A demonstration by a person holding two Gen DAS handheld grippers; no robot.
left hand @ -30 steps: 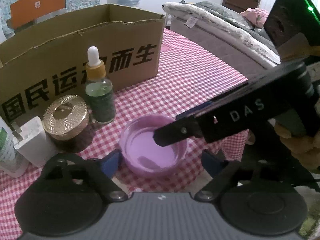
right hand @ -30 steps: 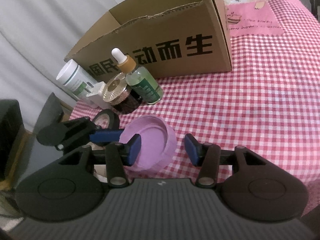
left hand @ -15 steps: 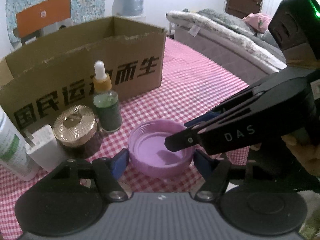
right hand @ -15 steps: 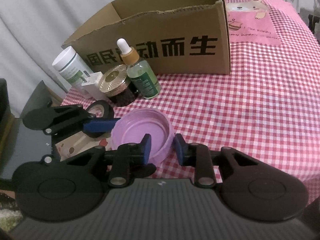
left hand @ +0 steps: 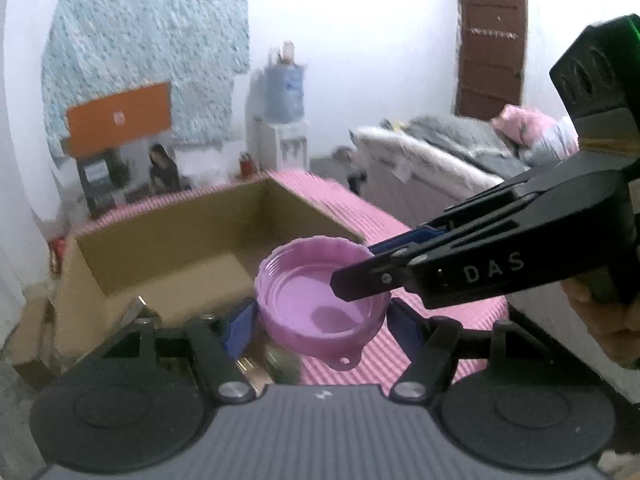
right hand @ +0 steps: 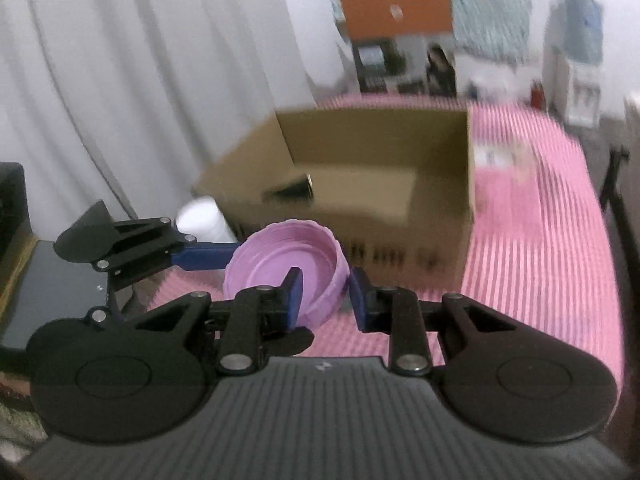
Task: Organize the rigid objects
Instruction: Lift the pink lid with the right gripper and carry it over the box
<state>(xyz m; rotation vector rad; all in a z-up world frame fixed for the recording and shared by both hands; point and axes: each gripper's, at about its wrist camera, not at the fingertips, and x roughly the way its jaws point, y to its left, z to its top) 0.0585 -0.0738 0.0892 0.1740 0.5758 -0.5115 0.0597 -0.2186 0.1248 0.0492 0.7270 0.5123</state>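
The left gripper (left hand: 322, 322) occupies the lower centre of its own wrist view, its blue pads (left hand: 238, 326) set on opposite outer sides of a purple lid (left hand: 320, 304), which rides clear of the surface. The right gripper (right hand: 324, 296) occupies the lower centre of its wrist view, jaws narrowed onto the lid's wall: one pad (right hand: 292, 294) inside the rim, the other outside. In the left view it enters from the right edge, and part of a hand (left hand: 612, 320) grips its body at mid right.

I can read "DAS" in pale letters on my right gripper (left hand: 362, 254); the box (right hand: 376, 184) print is blurred.
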